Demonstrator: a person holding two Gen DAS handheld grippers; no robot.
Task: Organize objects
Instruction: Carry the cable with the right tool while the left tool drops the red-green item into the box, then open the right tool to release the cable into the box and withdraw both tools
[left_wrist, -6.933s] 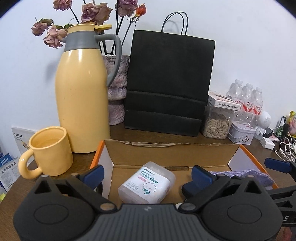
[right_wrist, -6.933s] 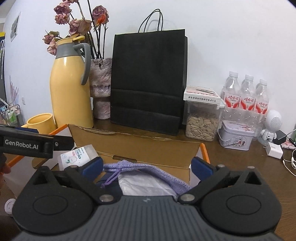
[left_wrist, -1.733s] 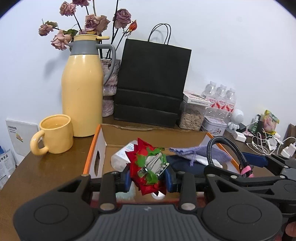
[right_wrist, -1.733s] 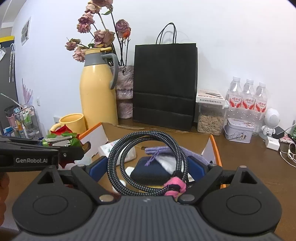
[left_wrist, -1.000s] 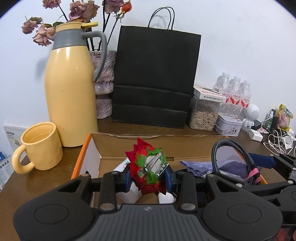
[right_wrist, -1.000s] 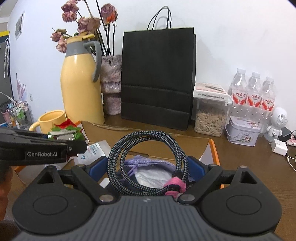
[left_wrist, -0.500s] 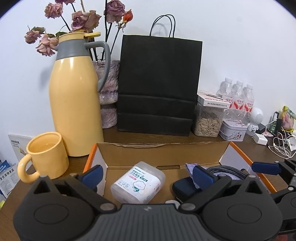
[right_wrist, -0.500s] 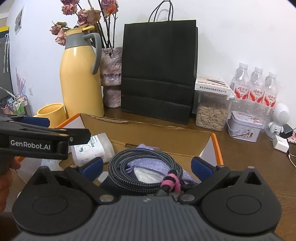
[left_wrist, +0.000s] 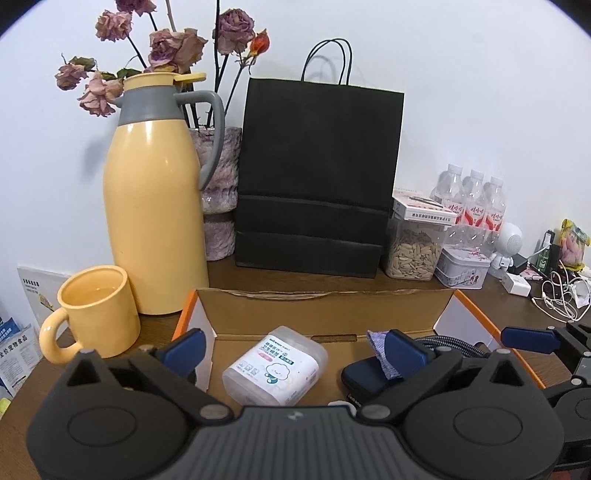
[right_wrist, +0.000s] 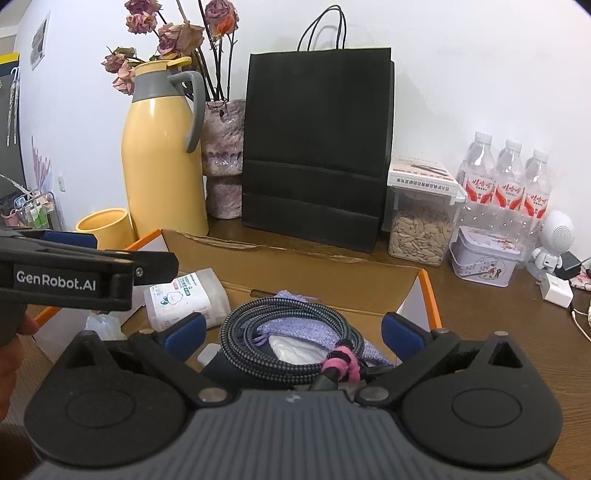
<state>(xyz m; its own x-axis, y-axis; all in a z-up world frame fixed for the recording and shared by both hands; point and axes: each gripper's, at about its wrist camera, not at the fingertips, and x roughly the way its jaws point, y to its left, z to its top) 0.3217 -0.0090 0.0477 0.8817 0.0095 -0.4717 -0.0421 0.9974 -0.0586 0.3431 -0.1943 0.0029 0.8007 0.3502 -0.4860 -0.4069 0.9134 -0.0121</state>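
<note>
On the wooden table (right_wrist: 498, 314) in front of you sits an open cardboard box (left_wrist: 325, 310). Inside it lie a coiled braided cable (right_wrist: 291, 332) tied with a pink strap, resting on a purple knit pouch (right_wrist: 295, 326), and to their left a clear cotton swab tub (left_wrist: 275, 365). Your left gripper (left_wrist: 293, 349) and right gripper (right_wrist: 293, 330) both hover above the box, jaws spread wide, holding nothing.
</note>
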